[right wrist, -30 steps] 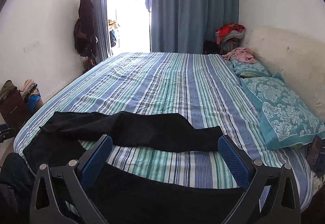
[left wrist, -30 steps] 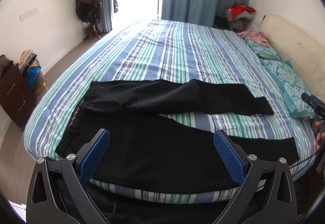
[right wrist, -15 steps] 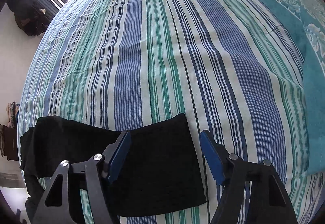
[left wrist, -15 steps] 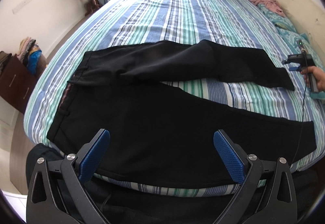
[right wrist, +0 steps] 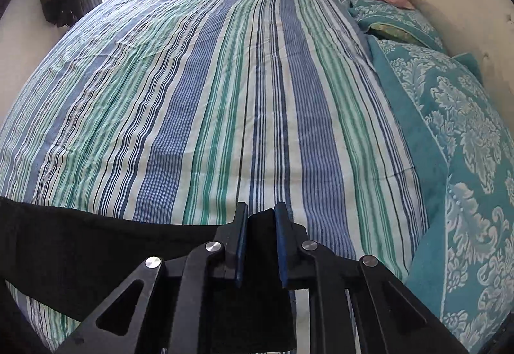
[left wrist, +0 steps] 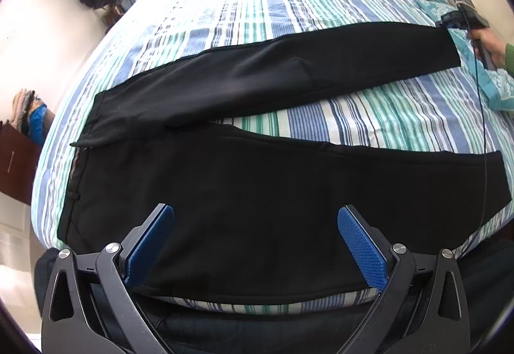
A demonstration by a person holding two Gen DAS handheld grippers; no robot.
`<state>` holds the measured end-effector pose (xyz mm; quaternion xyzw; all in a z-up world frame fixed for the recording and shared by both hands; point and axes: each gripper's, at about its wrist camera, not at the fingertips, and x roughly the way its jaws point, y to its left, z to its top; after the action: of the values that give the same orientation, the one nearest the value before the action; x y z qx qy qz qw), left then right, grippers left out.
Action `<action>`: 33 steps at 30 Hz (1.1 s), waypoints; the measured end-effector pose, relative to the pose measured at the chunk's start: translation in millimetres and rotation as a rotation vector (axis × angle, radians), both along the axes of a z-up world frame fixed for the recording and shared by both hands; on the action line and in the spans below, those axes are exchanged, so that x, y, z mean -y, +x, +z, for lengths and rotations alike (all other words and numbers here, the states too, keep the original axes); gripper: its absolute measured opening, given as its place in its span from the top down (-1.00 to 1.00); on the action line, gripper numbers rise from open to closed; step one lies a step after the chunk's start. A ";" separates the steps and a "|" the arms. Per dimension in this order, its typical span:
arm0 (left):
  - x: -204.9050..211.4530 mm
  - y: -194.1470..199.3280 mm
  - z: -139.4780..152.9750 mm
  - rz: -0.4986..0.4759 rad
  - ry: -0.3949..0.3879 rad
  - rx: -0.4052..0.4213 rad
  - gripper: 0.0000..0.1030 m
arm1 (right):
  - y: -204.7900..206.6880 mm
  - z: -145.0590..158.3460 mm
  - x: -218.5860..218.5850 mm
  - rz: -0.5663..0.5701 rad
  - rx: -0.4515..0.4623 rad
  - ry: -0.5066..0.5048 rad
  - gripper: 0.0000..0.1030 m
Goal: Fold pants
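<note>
My left hand-held gripper hangs with its jaws wide apart over the near leg of the black pants, which lie spread in a V on the striped bed, ready to take the waist end. On the right, my right hand-held gripper is closing on the far leg's cuff, fabric between its pads, so that leg can fold onto the near one.

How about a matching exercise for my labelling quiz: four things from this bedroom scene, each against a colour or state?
Things:
1. pants
2. left tool
3. pillow
4. bedsheet

Colour or state:
A. wide open, nothing gripped
B. blue, green and white stripes
C. black, spread out with legs apart
D. teal with a pale floral pattern

Pairs: 1-C, 2-A, 3-D, 4-B
</note>
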<state>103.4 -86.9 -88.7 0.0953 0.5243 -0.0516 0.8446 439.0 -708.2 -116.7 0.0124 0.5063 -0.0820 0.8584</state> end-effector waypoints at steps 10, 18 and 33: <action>-7.3 36.1 -3.3 0.011 0.001 0.014 -0.98 | 3.6 -70.0 -7.3 -0.099 -0.045 0.005 -0.05; -131.1 232.2 -61.7 0.308 0.087 0.060 -0.98 | -98.9 -19.9 -48.8 -0.065 0.194 0.055 -0.52; -192.4 200.7 -74.6 0.387 0.108 0.028 -0.98 | -329.4 -18.0 -141.7 -0.128 0.122 0.286 -0.84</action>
<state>304.1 105.5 -163.4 0.0385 0.5229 0.1412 0.8397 109.6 -566.6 -134.7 0.1717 0.4577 -0.0629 0.8701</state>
